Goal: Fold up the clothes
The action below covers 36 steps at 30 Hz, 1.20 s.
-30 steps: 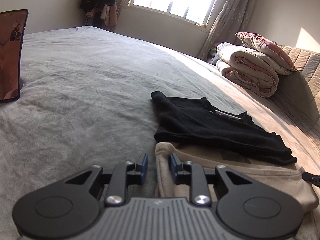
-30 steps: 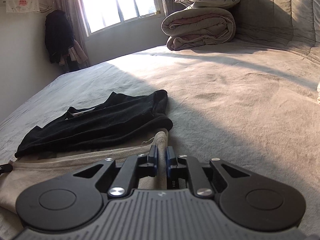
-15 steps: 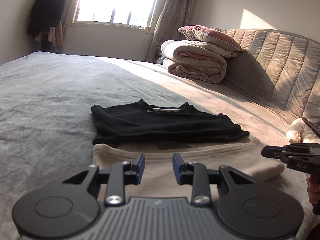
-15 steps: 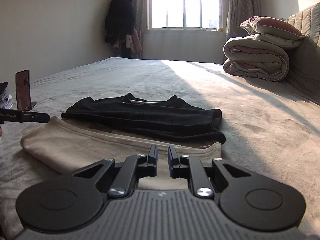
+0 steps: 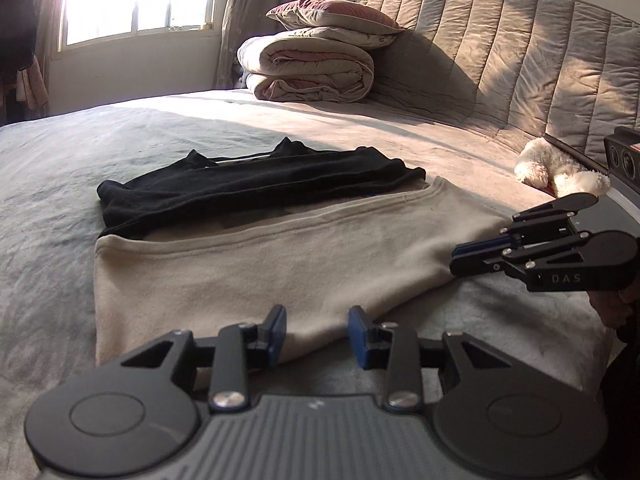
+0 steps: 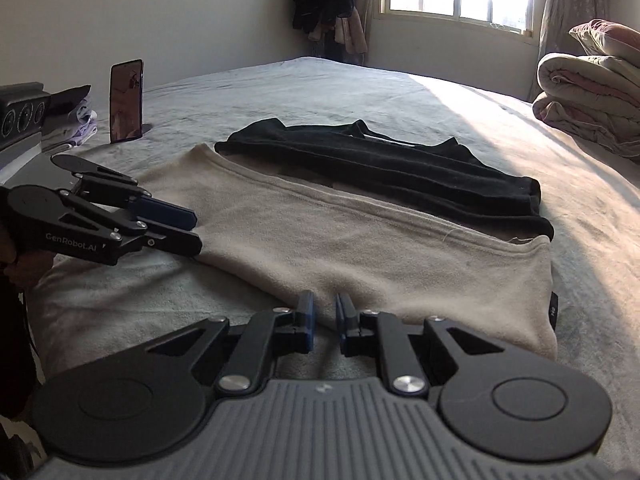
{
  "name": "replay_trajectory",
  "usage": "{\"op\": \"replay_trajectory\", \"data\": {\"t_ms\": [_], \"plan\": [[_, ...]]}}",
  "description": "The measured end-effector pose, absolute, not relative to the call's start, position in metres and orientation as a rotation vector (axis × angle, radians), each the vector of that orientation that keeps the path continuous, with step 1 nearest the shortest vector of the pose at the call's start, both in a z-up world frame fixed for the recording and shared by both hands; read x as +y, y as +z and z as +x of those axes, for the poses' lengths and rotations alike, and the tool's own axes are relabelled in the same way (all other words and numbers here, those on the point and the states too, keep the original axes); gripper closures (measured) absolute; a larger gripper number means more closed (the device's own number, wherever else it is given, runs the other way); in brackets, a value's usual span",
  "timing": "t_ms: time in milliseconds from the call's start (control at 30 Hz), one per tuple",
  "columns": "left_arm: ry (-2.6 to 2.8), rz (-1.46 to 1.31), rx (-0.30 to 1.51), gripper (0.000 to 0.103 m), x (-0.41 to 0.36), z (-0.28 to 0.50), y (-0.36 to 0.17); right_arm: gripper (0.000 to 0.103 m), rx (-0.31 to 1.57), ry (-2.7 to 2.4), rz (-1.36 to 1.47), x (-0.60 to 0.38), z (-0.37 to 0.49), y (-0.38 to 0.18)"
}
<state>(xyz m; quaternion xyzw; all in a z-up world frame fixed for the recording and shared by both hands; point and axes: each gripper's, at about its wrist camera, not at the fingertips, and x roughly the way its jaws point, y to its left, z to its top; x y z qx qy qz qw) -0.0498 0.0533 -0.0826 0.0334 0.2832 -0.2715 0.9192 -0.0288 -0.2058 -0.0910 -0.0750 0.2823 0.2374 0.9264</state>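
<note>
Beige garment folded on the bed, both grippers at its near edge

The beige garment (image 5: pixel 256 276) lies mid-bed, a black garment (image 5: pixel 248 184) overlapping its far edge; left gripper (image 5: pixel 316 334) jaws opening, apparently empty; right gripper (image 6: pixel 323 322) jaws narrowly parted, gripping nothing.

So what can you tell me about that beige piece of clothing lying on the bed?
The beige garment looks like soft, fleecy knit, folded into a long flat band with a stitched hem along its far edge. It lies on the grey bedcover, with a folded black garment resting on its far part. A small dark tag shows at one end in the right wrist view. The left gripper has jaws opening over its near edge, not pinching it; the right gripper sits at the near edge too, jaws slightly apart.
</note>
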Motion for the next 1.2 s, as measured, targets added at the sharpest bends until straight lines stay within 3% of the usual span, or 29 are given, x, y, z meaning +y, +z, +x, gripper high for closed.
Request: {"op": "replay_trajectory", "data": {"t_ms": [167, 433, 500, 600, 800, 1200], "plan": [[-0.496, 0.053, 0.558, 0.062, 0.074, -0.056, -0.074, 0.075, 0.548, 0.39, -0.112, -0.232, -0.034, -0.087], [-0.413, 0.015, 0.633, 0.061, 0.102, -0.058, -0.082, 0.076, 0.626, 0.303, -0.077, -0.26, -0.032, -0.099], [-0.425, -0.033, 0.635, 0.06, 0.109, -0.059, -0.074, 0.068, 0.616, 0.308, -0.059, -0.262, -0.037, -0.09], [-0.448, -0.154, 0.652, 0.056, 0.126, -0.055, -0.061, 0.063, 0.62, 0.314, -0.001, -0.274, -0.041, -0.079], [-0.427, -0.467, 0.802, 0.049, 0.174, -0.032, -0.063, 0.05, 0.684, 0.272, 0.256, -0.313, -0.033, -0.07], [-0.461, -0.765, 0.995, 0.049, 0.201, -0.002, -0.107, 0.049, 0.858, 0.277, 0.837, -0.37, -0.005, -0.105]]}}
